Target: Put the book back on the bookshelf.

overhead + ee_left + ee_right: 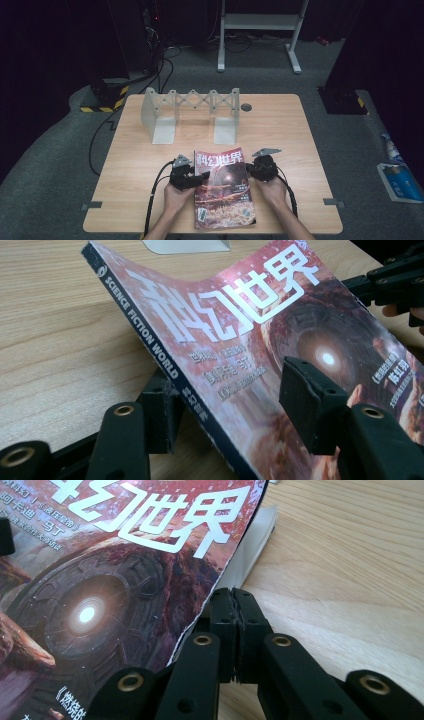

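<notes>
Two grippers work on one magazine [223, 187], which lies on the near part of the wooden tabletop [135, 165], between the person's hands. The left gripper [192, 178] is at the spine side. In the left gripper view its jaws stand apart, one under the raised spine edge and one over the cover [240, 335], so this gripper is open around the edge. The right gripper [251, 170] is at the opposite edge. In the right gripper view its jaws are pressed together beside the lifted cover edge [125, 580]; I cannot tell if they pinch paper. Behind the magazine stands a grey folding rack [192, 112].
</notes>
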Tool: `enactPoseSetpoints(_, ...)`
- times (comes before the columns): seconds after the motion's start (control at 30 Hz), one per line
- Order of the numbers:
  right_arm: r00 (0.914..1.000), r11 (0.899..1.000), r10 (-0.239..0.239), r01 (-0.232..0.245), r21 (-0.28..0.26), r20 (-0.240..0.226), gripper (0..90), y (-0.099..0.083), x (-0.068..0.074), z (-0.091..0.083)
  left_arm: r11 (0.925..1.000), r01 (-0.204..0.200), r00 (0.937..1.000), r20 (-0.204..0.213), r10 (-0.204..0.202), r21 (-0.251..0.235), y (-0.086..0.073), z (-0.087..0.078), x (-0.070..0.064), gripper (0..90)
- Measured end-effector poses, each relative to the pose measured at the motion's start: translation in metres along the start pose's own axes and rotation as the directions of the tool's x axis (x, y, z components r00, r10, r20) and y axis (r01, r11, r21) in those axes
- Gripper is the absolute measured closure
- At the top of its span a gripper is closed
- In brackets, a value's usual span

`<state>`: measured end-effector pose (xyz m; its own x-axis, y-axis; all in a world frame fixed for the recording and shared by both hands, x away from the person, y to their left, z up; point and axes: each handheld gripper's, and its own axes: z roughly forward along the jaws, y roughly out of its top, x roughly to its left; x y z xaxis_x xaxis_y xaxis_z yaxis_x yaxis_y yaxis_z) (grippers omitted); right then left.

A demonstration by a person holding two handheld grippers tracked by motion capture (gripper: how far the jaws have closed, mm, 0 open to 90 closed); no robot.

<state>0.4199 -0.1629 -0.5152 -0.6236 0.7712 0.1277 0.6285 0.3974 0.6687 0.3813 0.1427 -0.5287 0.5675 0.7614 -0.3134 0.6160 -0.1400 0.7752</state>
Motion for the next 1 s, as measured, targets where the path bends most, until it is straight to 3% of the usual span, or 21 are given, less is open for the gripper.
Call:
enactPoseSetpoints(0.13,0.9998,1.000,-0.016,0.016,-0.001,-0.013,88.1,0.002,0.002,0.003,0.9997,0.026,0.9997,0.000,-0.026,-0.004,0.001,-0.002,0.004,42.5)
enactPoseSetpoints(0.47,0.9985,0.999,-0.042,0.042,-0.002,-0.036,88.1,0.004,0.005,0.006,0.9994,0.033,0.9994,0.005,-0.033,-0.007,0.002,-0.003,0.007,40.9)
enactPoseSetpoints(0.57,0.9977,0.999,-0.054,0.053,-0.006,-0.042,88.1,0.005,0.006,0.008,0.9987,0.051,0.9987,0.004,-0.051,0.002,0.002,-0.001,0.011,40.2)
enactPoseSetpoints(0.63,0.9971,0.998,-0.057,0.056,-0.005,-0.051,88.0,0.005,0.007,0.008,0.9990,0.030,0.9995,0.006,-0.030,0.032,0.009,0.001,0.010,39.3)
enactPoseSetpoints(0.7,0.9966,0.998,-0.059,0.059,-0.006,-0.057,88.0,0.005,0.007,0.008,0.9994,0.028,0.9996,0.008,-0.028,0.022,0.010,0.001,0.009,39.2)
enactPoseSetpoints(1.0,0.9949,0.998,-0.063,0.062,-0.012,-0.079,88.0,0.006,0.010,0.011,0.9980,0.017,0.9995,0.025,-0.018,0.062,0.016,0.006,0.006,38.5)
